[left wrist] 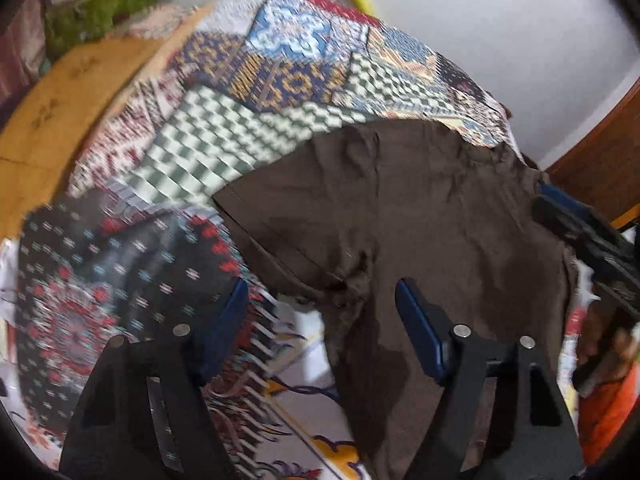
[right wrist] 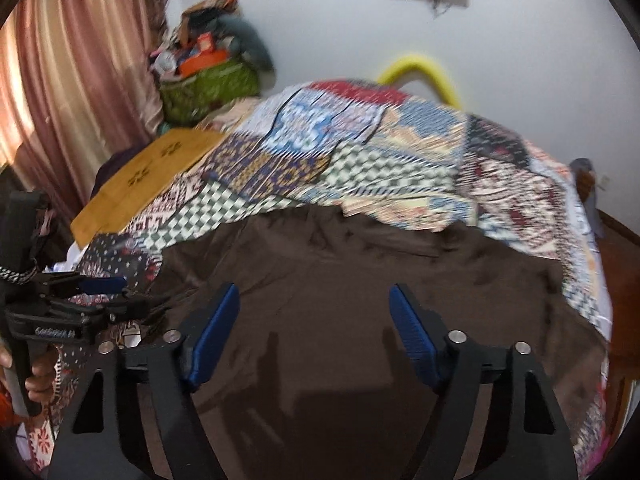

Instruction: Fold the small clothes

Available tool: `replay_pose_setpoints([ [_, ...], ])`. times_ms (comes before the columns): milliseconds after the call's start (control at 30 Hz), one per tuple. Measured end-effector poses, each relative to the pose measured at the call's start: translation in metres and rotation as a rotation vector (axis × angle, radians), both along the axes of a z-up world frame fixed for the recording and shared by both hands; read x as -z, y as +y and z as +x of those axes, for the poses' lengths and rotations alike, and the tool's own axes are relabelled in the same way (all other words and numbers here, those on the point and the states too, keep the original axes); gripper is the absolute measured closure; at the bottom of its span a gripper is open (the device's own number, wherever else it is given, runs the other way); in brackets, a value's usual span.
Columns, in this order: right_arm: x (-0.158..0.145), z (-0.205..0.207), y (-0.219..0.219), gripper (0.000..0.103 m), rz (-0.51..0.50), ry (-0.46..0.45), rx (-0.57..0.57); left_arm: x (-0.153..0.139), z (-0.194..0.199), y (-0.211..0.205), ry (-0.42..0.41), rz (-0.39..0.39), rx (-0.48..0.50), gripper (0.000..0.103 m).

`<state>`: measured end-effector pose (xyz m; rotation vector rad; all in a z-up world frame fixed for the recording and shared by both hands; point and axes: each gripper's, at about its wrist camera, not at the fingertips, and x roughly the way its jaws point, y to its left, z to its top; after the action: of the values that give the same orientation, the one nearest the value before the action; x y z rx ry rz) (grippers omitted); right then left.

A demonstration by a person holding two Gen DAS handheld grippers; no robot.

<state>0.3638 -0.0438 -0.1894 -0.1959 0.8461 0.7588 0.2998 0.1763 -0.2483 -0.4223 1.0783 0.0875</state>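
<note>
Left gripper [left wrist: 320, 308] spread, empty, over the brown garment's [left wrist: 400, 220] left edge. Right gripper [right wrist: 314, 320] likewise spread, above its middle. Garment lies flat, wrinkled, on patchwork bedspread [right wrist: 360, 152]. No fold visible; folding apparently all remains.

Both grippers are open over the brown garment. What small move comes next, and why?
Probably lower the left gripper onto the brown garment edge and close. Its fingers straddle that edge without gripping, the right gripper hovers open above the cloth, and no fold is started.
</note>
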Motion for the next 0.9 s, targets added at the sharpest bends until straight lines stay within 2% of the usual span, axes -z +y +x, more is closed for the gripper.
replay_pose_setpoints([
  [67,0.007,0.002,0.013,0.043,-0.022,0.013,-0.036,0.005,0.002,-0.002,0.01,-0.065,0.018,0.027],
  [100,0.011,0.002,0.019,0.045,-0.032,0.02,-0.056,0.007,0.004,-0.002,0.014,-0.09,0.024,0.027],
  [233,0.022,0.002,0.029,0.046,-0.054,0.04,-0.093,0.021,0.019,0.008,0.038,-0.173,-0.011,0.035],
  [333,0.029,0.0,0.031,0.046,-0.06,0.06,-0.111,0.024,0.03,0.022,0.018,-0.243,-0.046,0.04],
  [400,0.033,-0.002,0.031,0.046,-0.069,0.068,-0.119,0.025,0.037,0.029,0.02,-0.257,-0.066,0.055],
  [467,0.035,-0.005,0.029,0.046,-0.073,0.072,-0.121,0.029,0.046,0.038,0.034,-0.27,-0.085,0.08],
  [533,0.034,-0.006,0.024,0.046,-0.07,0.077,-0.119,0.032,0.052,0.043,0.055,-0.243,-0.095,0.095],
  [667,0.028,-0.009,0.014,0.046,-0.047,0.077,-0.114,0.024,0.054,0.06,0.033,-0.169,-0.121,0.095],
  [733,0.025,-0.011,0.01,0.046,-0.043,0.067,-0.109,0.019,0.056,0.062,0.015,-0.123,-0.096,0.1],
  [800,0.021,-0.011,0.006,0.046,-0.037,0.056,-0.098,0.014,0.058,0.062,-0.003,-0.118,-0.071,0.1],
  [900,0.018,-0.007,-0.003,0.046,-0.018,0.058,-0.074,-0.007,0.06,0.048,-0.063,-0.056,-0.026,0.101],
])
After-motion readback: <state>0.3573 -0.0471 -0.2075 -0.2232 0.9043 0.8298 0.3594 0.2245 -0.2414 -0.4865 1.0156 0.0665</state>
